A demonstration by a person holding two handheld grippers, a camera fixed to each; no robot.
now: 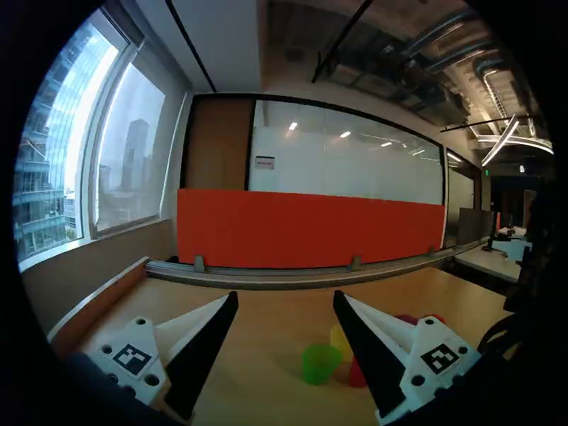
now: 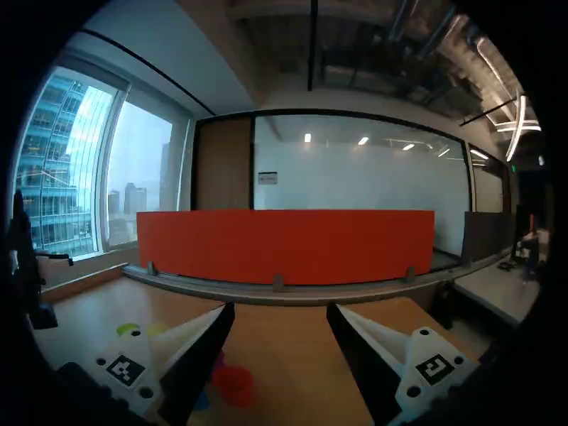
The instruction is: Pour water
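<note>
While both tools hovered over the light wooden desk [image 1: 270, 355], neither had anything in hand. The left gripper [image 1: 284, 294] was spread wide, with nothing between its fingers. The right gripper [image 2: 279, 306] was equally wide and empty. Both pointed roughly level across the desk toward the long orange partition panel [image 1: 305, 227]. They were probably held back and high so the cups stayed in sight before one was picked.

In the left gripper view the cups stood bunched at lower centre-right of the frame. They were likely grouped so the pouring cup and the receiving cup sat close.
- One translucent green plastic cup [image 1: 319, 362] stood upright, mouth up.
- One yellow plastic cup [image 1: 339, 339] stood just behind it, touching or nearly so.
- One red plastic cup [image 1: 355, 374] was half hidden by the right-hand finger.
- Pink-red rims [image 1: 408, 319] showed over that finger, maybe two; too little showed to be sure.

In the right gripper view, at lower left:
- One red cup shape [image 2: 234, 383] lay in the gap between the fingers.
- A purple sliver [image 2: 219, 358] and a blue sliver [image 2: 202, 401] sat beside the left-hand finger.
- A green rim [image 2: 128, 329] and a yellow rim [image 2: 157, 329] showed over that finger.

That made at least five cups, two grippers, one desk and one panel. I could not tell which cup held the water. Judged from this, pouring had not begun and a grasp came first.
</note>
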